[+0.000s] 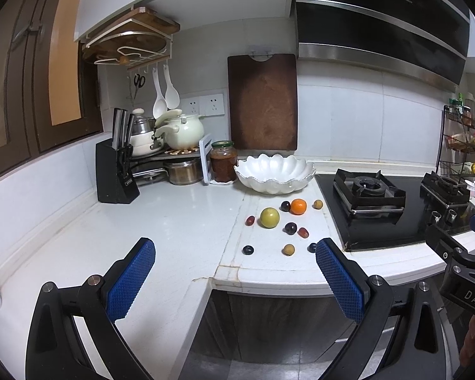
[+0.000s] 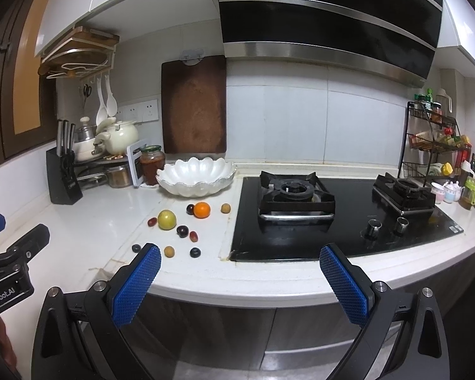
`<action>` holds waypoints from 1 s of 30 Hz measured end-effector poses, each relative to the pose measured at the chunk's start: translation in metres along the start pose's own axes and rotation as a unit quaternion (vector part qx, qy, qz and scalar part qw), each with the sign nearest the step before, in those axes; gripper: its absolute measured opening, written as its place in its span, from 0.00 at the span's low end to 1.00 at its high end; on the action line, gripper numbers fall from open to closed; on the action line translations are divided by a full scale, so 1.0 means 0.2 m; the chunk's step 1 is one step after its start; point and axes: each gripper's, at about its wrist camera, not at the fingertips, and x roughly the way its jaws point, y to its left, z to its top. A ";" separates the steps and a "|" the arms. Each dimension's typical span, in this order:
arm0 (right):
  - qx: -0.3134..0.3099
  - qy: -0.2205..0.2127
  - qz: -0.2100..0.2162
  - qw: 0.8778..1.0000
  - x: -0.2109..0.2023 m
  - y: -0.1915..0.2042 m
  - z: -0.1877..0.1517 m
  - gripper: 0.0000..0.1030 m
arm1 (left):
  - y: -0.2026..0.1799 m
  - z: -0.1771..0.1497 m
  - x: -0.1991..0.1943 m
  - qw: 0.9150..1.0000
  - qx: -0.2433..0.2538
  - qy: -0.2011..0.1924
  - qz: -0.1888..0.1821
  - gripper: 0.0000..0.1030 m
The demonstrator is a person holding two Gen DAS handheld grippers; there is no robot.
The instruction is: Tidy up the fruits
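Both tools hang short of the bench edge with their blue-padded jaws spread wide and nothing between them: the left tool [image 1: 236, 250] and the right tool [image 2: 240, 255]. The fruits lie loose on the white bench [image 1: 180, 221], ahead of the left tool and ahead-left of the right one. Nearest the left tool are a dark blueberry [image 1: 247, 250], a small tan longan [image 1: 288, 249] and a second blueberry partly hidden behind its right finger [image 1: 338, 277]. Farther on sit a yellow-green apple [image 1: 269, 217], a red grape [image 1: 250, 220] just left of it, a dark plum [image 1: 290, 228] and another red grape [image 1: 303, 232]. Beyond those are an orange [image 1: 298, 206], a dark fruit touching its left side, and a second longan [image 1: 317, 204]. The white scalloped bowl [image 1: 275, 174] stands farthest, holding nothing visible, beside a gas hob [image 2: 342, 209].
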 end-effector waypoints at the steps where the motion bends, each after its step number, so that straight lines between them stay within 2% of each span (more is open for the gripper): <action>1: 0.000 0.001 0.000 1.000 0.00 0.00 0.00 0.99 | 0.00 0.00 0.01 1.000 0.000 0.002 -0.001 1.00; 19: -0.003 0.003 -0.003 1.000 0.07 0.02 0.02 0.99 | -0.01 0.03 0.08 1.000 0.002 0.004 0.000 1.00; 30: -0.005 0.029 0.011 1.000 0.23 0.10 0.04 0.99 | 0.04 0.03 0.27 0.999 0.002 0.040 -0.005 1.00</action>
